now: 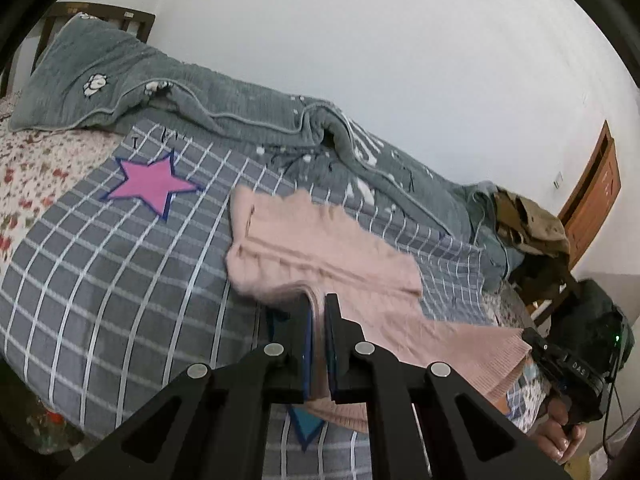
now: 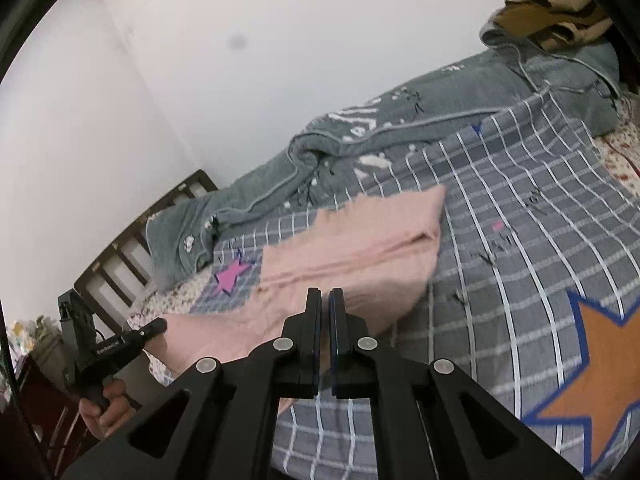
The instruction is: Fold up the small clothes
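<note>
A pink knitted garment lies partly folded on the grey checked bed cover; it also shows in the right wrist view. My left gripper is shut on the garment's near edge, with pink fabric pinched between the pads. My right gripper is shut on the same near edge further right, with the fabric held up off the cover. The right gripper also shows at the left view's right edge, and the left gripper at the right view's left edge.
A grey-green quilt is bunched along the wall side of the bed. A pillow lies at the headboard. Brown clothes are piled at the foot end. Pink and orange stars mark the cover.
</note>
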`<action>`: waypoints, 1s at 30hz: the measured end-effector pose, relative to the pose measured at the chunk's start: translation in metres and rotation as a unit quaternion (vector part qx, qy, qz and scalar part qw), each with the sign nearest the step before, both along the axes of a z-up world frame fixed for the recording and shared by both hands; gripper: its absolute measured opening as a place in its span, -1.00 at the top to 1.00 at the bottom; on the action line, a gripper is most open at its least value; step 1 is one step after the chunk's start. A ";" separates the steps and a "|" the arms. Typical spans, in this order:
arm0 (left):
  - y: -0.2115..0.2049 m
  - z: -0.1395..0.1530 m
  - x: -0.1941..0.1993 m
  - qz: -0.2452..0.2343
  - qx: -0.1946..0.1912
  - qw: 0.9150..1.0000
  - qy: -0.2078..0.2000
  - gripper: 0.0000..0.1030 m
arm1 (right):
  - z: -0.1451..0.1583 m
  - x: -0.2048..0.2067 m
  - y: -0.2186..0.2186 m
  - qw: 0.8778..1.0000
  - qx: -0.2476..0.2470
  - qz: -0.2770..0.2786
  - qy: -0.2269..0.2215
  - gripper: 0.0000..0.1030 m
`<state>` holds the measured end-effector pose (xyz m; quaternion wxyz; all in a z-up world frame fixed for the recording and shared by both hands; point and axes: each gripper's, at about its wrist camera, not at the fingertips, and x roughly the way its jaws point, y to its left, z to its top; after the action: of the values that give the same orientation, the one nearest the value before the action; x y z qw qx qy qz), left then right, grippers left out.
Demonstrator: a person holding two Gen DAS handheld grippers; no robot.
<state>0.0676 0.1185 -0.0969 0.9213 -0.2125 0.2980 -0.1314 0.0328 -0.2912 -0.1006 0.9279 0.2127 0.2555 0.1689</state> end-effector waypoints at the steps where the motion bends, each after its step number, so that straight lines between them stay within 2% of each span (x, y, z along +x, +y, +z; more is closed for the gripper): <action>1: 0.001 0.003 0.009 0.003 -0.003 1.000 -0.001 0.87 | 0.003 0.004 0.001 1.000 -0.002 -0.001 -0.003 0.93; 8: 0.002 0.013 0.062 0.025 0.002 1.000 -0.007 0.87 | 0.024 0.050 0.007 1.000 0.001 -0.006 -0.018 0.93; 15: 0.000 0.002 0.130 0.050 -0.006 0.999 -0.002 0.87 | 0.028 0.111 0.005 0.999 0.015 -0.016 -0.027 0.93; 20: -0.001 -0.014 0.169 0.063 -0.003 0.998 0.003 0.87 | 0.015 0.162 0.001 0.999 0.014 -0.026 -0.019 0.93; 30: 0.000 -0.049 0.239 0.083 -0.019 0.996 0.039 0.87 | -0.027 0.243 -0.002 0.999 0.009 -0.031 0.034 0.93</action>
<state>0.3065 0.1183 -0.1455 0.9124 -0.2591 0.3126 -0.0517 0.2760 -0.2929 -0.1272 0.9215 0.2347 0.2782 0.1354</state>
